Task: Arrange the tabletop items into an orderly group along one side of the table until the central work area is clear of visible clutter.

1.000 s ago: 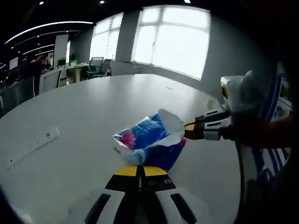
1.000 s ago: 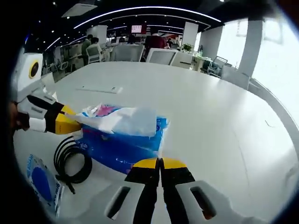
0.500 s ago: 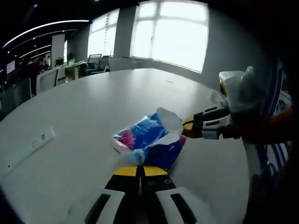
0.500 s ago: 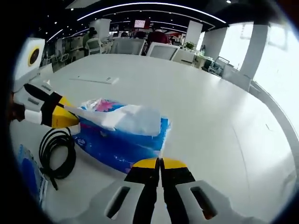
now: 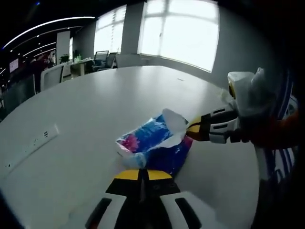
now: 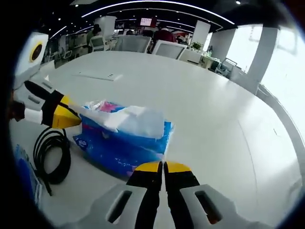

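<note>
Blue tissue pack (image 6: 125,143): one; black cable coil (image 6: 50,155): one; grippers: two.

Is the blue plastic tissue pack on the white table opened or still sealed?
Opened: the blue plastic tissue pack has torn white wrapping and tissue standing up from its top on the white table.

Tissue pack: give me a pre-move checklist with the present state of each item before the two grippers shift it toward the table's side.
1. Left gripper shut on the tissue pack: ok, its tips pinch the pack's end.
2. Right gripper shut on the pack's opposite end: ok, its fingers are closed at the blue edge.
3. Pack clear of the table: cannot tell.
4. Loose white flap secured: not ok, it lies free on top.
5. Black cable clear of the pack: cannot tell, coil sits right beside it.
6. Power strip out of the way: ok, far across the table.
</note>
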The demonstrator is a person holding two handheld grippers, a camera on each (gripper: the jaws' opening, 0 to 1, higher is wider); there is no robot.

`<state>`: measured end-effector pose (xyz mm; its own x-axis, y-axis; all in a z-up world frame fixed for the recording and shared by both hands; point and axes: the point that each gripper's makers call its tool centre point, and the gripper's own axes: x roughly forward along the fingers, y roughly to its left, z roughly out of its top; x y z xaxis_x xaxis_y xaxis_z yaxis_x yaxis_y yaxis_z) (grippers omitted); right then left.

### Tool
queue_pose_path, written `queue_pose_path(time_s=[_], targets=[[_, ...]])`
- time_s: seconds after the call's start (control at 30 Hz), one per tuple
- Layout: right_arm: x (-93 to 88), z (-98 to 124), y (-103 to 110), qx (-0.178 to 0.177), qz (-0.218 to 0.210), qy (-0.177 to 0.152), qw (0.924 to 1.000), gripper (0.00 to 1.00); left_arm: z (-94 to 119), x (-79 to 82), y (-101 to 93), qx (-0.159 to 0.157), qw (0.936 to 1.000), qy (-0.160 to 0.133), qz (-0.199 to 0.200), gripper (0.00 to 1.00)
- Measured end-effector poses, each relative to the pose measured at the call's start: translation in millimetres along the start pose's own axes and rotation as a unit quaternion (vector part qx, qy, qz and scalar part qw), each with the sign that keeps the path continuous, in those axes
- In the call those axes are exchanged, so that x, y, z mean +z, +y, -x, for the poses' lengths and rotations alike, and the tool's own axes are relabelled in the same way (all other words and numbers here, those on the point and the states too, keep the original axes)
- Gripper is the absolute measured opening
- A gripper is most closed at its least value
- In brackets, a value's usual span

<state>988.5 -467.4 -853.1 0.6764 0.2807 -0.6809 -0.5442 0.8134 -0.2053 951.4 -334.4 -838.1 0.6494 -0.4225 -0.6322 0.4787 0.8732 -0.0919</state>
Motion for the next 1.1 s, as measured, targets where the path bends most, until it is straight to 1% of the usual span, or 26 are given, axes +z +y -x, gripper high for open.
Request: queue_pose_path(time_s=[0.1,0.2,0.33,0.43,0.47,0.5,0.57,0.6,0.63,0.67,0.77,0.83,0.87,0.9,0.97,1.0,1.03,1.07,1.1], targets=[[-4.5,0,2,0.004,-0.001,0.011,0.9999,0.0,1,-1.6,3.2,0.004,1.0,0.005,0.001,0.03],[-7.0,0,-1,-0.004,-0.003,0.011,0.9999,0.1,3,-5.2,8.4,0.011,0.9999,0.011,0.003,0.04],[-9.9,1,-2,-0.005,-0.001,0.016,0.9999,0.15,10,-5.5,11.0,0.016,0.9998,0.015,-0.001,0.11],[-5.8,8,-3,-0.017,-0.005,0.006,0.9998,0.22,19,0.2,12.5,0.015,0.9999,0.007,-0.002,0.15],[-4.6,10,-1,-0.017,-0.014,0.002,0.9998,0.24,20,0.7,12.8,0.015,0.9998,0.007,-0.004,0.16],[-2.3,12,0,-0.016,-0.028,-0.01,0.9994,0.26,23,0.6,13.6,0.017,0.9998,0.009,-0.006,0.16],[-3.2,15,2,-0.019,-0.028,-0.008,0.9994,0.32,27,0.3,13.0,0.016,0.9998,0.01,-0.006,0.16],[-3.8,18,-2,-0.032,-0.03,-0.005,0.999,0.33,32,1.6,10.8,0.014,0.9999,0.005,-0.005,0.17],[-2.4,20,-3,-0.036,-0.034,-0.01,0.9987,0.35,34,3.1,8.7,0.011,0.9999,0.0,-0.005,0.18],[-0.2,21,-4,-0.035,-0.052,-0.021,0.9978,0.36,38,4.7,6.6,0.011,0.9999,-0.006,-0.005,0.19],[3.6,28,-4,-0.036,-0.056,-0.028,0.9974,0.41,47,6.2,3.8,0.014,0.9997,-0.012,-0.014,0.23],[8.1,33,-2,-0.032,-0.057,-0.037,0.9972,0.44,54,6.3,3.0,0.015,0.9997,-0.017,-0.012,0.28],[10.8,35,-1,-0.029,-0.061,-0.043,0.9968,0.47,57,6.1,2.6,0.015,0.9997,-0.018,-0.01,0.31],[17.7,43,4,-0.021,-0.076,-0.056,0.9953,0.51,62,5.6,1.9,0.015,0.9996,-0.02,-0.009,0.33],[21.5,50,7,-0.015,-0.081,-0.061,0.9947,0.57,68,5.3,0.0,0.013,0.9995,-0.025,-0.015,0.35],[24.1,55,11,-0.007,-0.081,-0.063,0.9947,0.6,72,3.5,0.6,0.015,0.9995,-0.023,-0.017,0.37],[26.6,58,18,0.009,-0.069,-0.066,0.9954,0.6,76,1.5,0.8,0.016,0.9995,-0.021,-0.015,0.39],[25.6,60,20,0.011,-0.061,-0.062,0.9962,0.6,80,1.3,-0.1,0.016,0.9996,-0.022,-0.005,0.41],[25.1,64,18,0.007,-0.032,-0.061,0.9976,0.59,85,3.6,-3.2,0.012,0.9994,-0.031,0.011,0.42]])
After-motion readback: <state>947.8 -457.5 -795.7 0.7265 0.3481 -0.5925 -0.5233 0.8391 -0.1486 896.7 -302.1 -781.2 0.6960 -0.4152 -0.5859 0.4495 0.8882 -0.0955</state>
